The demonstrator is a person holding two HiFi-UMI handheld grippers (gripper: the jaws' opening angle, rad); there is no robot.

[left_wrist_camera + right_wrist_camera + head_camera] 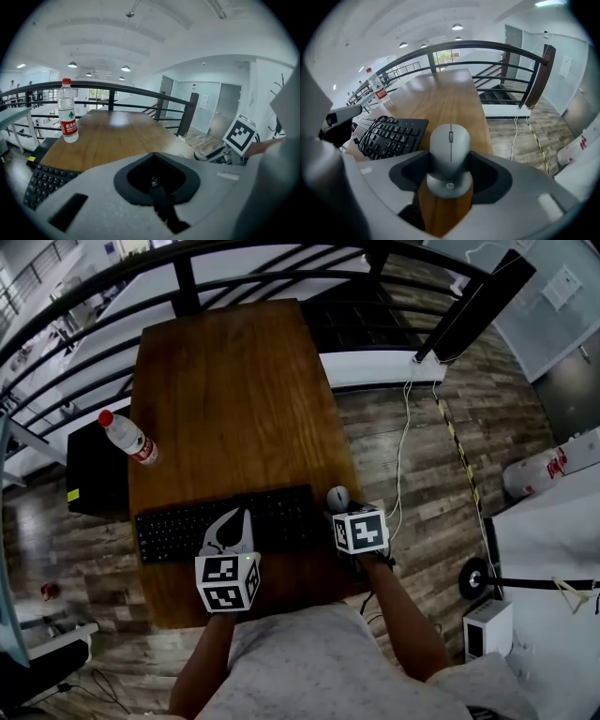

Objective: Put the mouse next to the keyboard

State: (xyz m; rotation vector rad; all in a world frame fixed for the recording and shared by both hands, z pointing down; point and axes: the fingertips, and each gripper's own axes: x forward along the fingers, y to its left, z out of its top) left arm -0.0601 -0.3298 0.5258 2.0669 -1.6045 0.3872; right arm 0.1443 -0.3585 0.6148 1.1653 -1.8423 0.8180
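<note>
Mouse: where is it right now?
In the head view the mouse sits at the table's right edge, just off the keyboard's right end, between the right gripper's jaws.

An "hp" logo marks the grey mouse point(450, 157), lower centre; white Chinese characters cross the water bottle's point(67, 110) red label, left.

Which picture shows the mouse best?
The right gripper view: the mouse fills the middle, big and close. The head view shows it tiny, by the right end of the keyboard. The left gripper view shows at most a sliver.
</note>
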